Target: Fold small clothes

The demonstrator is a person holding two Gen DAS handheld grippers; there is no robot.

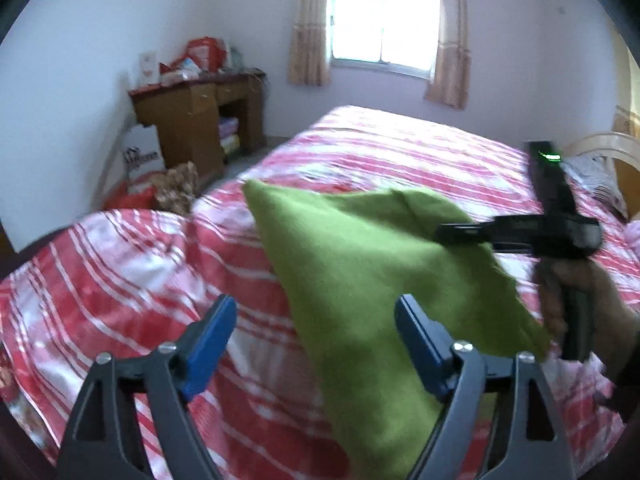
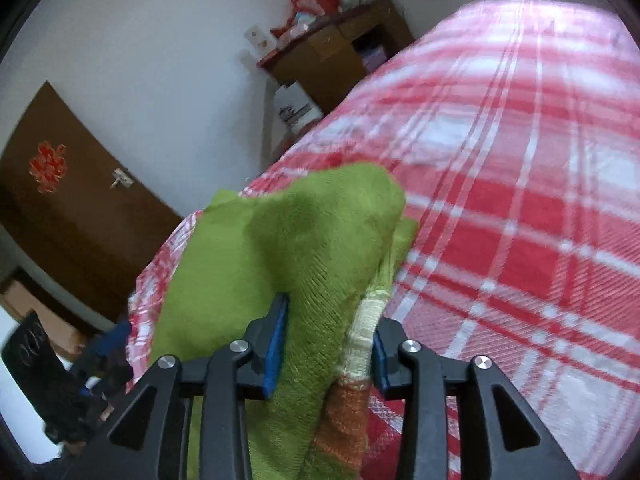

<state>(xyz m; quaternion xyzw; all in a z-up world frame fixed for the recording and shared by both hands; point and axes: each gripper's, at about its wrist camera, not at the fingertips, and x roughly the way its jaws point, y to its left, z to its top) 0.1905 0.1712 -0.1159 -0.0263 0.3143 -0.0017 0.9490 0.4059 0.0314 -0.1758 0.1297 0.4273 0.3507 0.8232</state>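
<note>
Right wrist: right gripper [image 2: 326, 344] pinches green garment [image 2: 288, 240] (unlabelled).

A bright curtained window [image 1: 380, 24] lights pale walls, a cluttered wooden desk [image 1: 196, 120], a brown door [image 2: 72, 208] and a red-checked bed [image 1: 380, 152].

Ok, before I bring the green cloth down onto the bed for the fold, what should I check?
1. Right gripper clamped on the green cloth: ok, fabric bunched between its fingers.
2. Left gripper open: ok, jaws wide apart, holding nothing.
3. Cloth lifted off the bed: ok, it hangs from the right gripper.
4. Cloth spread flat: not ok, it droops crumpled.
5. Landing spot on the bedspread free: ok where visible.
6. Lower hem position: cannot tell, out of view.
</note>
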